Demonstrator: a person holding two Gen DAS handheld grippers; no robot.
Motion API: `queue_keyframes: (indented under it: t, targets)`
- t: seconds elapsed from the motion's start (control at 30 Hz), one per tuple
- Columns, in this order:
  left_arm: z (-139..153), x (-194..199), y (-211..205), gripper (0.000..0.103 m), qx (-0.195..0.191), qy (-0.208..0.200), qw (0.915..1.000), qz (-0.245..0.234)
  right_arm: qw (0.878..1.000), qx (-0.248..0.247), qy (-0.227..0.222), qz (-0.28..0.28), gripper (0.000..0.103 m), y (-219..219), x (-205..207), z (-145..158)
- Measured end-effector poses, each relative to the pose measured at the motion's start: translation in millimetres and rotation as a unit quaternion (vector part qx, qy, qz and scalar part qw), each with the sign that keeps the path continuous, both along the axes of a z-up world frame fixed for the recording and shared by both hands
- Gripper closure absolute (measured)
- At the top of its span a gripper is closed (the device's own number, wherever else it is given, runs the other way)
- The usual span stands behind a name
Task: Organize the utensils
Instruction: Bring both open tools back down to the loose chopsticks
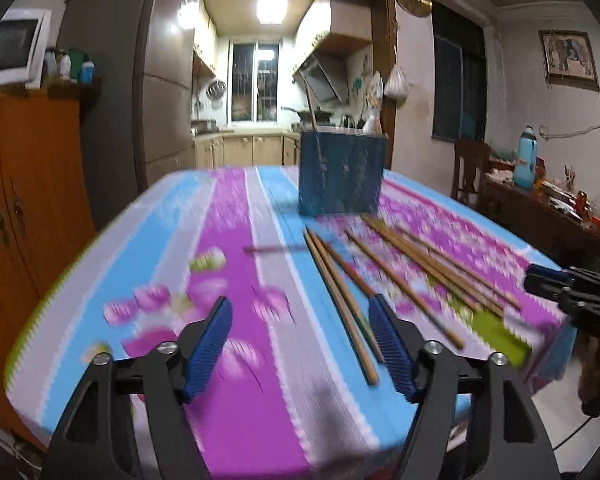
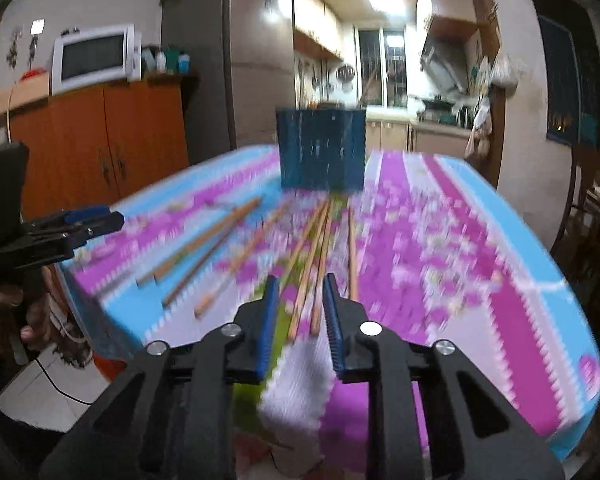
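White microwave (image 2: 94, 57) atop orange cabinet (image 2: 100, 140)

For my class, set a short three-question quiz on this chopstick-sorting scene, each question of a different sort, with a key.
1. True or false: the left gripper holds a chopstick.
2. Where do the loose chopsticks lie relative to the blue utensil holder?
A. inside it
B. on the tablecloth in front of it
C. on the floor
3. Fill in: the ends of two chopsticks lie between the jaws of the ____ gripper.

Key:
1. False; its jaws are wide open and empty.
2. B.
3. Right; the jaws are not yet closed on them.
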State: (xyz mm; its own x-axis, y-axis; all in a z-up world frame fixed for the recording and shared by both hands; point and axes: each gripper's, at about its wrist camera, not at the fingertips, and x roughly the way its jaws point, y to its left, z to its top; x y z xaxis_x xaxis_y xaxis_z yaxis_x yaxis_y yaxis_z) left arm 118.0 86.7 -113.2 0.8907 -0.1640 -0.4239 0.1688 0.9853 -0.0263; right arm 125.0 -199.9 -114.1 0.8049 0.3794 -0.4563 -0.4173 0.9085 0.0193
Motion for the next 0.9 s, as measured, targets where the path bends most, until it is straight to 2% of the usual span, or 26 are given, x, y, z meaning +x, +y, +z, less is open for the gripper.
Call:
queue_keyframes:
  t: [0.3, 0.5, 0.73, 0.87, 0.9]
  targets:
    - [-27.3, -9.9, -21.2, 0.057, 0.015, 0.013, 0.9994, -0.029, 1.000, -0.022, 0.020, 0.003, 0.089, 9.6, 4.7, -30.8]
    - [-33.1, -11.1, -30.8, 0.078, 0.019, 0.012, 0.9992, -0.034, 1.000, -0.021, 0.018, 0.000, 0.089, 9.2, 4.5, -34.3]
    - [-39.2, -12.3, -43.2, 0.079, 0.031, 0.013, 0.9980, -0.053, 1.000, -0.010, 0.016, -0.005, 0.089, 8.5, 4.4, -34.3]
    - [-44.2, -8.4, -46.1, 0.080, 0.043, 0.012, 0.9980, -0.045, 1.000, -0.010, 0.015, -0.005, 0.089, 8.8, 4.1, -34.5]
    - [-44.4, -8.0, -46.0, 0.083, 0.046, 0.010, 0.9980, -0.042, 1.000, -0.010, 0.015, -0.006, 0.090, 9.1, 4.0, -34.5]
